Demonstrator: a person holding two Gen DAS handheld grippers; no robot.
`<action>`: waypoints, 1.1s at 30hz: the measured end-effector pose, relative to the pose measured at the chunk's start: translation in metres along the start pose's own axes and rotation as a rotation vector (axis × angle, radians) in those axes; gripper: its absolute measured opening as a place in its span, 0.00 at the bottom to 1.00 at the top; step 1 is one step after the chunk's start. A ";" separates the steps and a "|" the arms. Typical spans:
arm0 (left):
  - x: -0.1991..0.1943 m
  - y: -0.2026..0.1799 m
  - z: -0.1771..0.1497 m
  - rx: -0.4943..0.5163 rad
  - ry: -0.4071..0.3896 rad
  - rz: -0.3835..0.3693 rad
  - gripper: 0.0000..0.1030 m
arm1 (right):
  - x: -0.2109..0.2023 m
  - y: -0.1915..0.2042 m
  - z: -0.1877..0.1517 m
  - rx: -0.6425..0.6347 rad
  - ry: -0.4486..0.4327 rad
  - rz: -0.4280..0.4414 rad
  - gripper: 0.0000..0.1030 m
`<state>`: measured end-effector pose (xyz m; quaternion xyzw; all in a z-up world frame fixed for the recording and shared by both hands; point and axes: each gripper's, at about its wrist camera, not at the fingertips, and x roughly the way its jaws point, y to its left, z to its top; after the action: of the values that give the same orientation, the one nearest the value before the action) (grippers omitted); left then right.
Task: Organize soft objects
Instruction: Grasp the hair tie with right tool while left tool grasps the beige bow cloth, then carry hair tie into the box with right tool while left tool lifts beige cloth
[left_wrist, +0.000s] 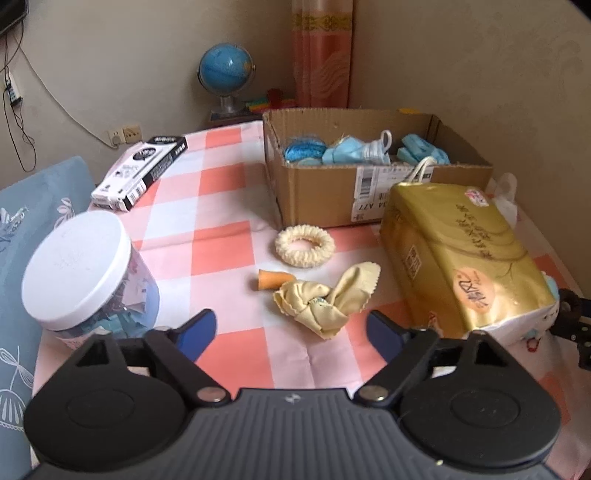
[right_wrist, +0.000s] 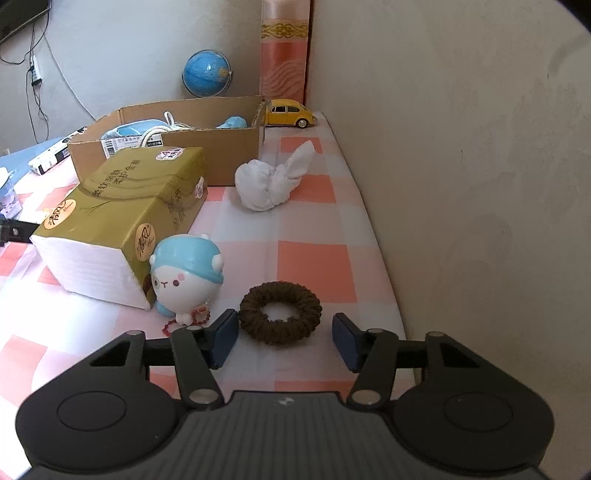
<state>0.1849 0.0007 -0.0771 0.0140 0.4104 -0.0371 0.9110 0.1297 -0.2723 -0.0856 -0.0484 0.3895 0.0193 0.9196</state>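
Brown and knitted, a hair scrunchie (right_wrist: 279, 312) lies flat on the checked cloth of the worktop (right_wrist: 314, 258), directly ahead of the right gripper (right_wrist: 284, 341) and between the lines of its two fingers (right_wrist: 225, 338). The left-hand pad sits just beside the ring's rim, perhaps touching it; the other pad stands clear. Nothing is held: the fingers are partly apart, with the ring only bracketed. Being round, the scrunchie offers no long axis, so a squeeze across it from either side should do.

The left gripper (left_wrist: 291, 339) hangs over a knotted yellow cloth (left_wrist: 325, 299), fingers wide apart and empty, the cloth ahead of them and a little right of centre, its long axis running up to the right. A cream scrunchie (left_wrist: 305, 246) and an orange earplug (left_wrist: 275, 280) lie just beyond. The cardboard box (left_wrist: 317, 192), already holding blue soft items, stands farther back, nearer the left hand than the right.
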 end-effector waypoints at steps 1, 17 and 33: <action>0.003 0.000 0.001 -0.004 0.006 -0.003 0.73 | 0.000 0.000 0.000 0.002 -0.005 0.002 0.60; 0.026 -0.009 0.006 -0.014 0.014 -0.025 0.53 | 0.010 0.003 0.007 0.003 -0.021 -0.015 0.48; 0.015 -0.004 0.008 0.014 0.018 -0.040 0.37 | 0.005 0.006 0.007 -0.016 -0.015 -0.045 0.41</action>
<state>0.2006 -0.0050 -0.0825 0.0126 0.4183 -0.0582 0.9064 0.1374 -0.2656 -0.0847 -0.0646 0.3812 0.0020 0.9222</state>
